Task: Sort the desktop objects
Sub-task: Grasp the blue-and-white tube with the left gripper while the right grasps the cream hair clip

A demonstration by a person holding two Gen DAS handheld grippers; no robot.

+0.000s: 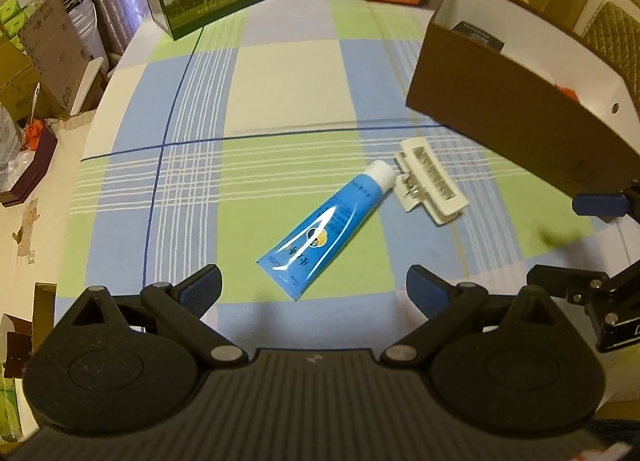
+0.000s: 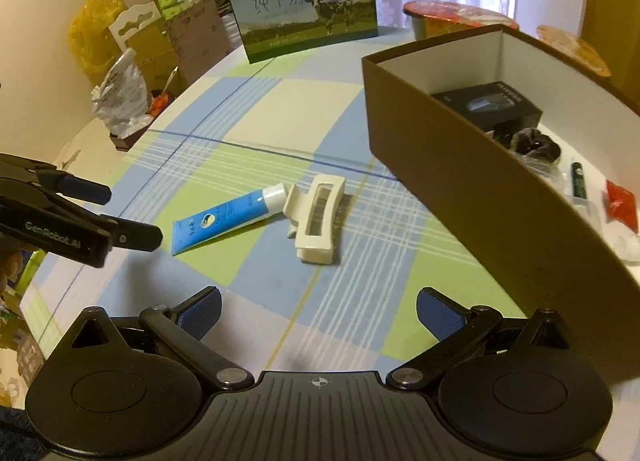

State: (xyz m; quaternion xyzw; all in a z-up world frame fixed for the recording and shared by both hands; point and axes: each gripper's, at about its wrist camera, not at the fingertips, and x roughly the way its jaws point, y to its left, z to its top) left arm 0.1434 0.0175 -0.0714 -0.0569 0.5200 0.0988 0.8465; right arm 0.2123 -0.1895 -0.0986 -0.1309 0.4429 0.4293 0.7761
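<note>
Hovering with jaws apart and empty, the left gripper [image 1: 314, 287] and right gripper [image 2: 319, 307] faced the blue tube [image 1: 325, 227] touching the hair clip [image 1: 431, 181], beside the brown box [image 2: 460, 165], probably their destination.

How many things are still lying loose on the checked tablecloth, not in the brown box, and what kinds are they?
Blue tube: 1
White hair clip: 1
Total: 2 loose things, touching each other beside the brown box.
</note>
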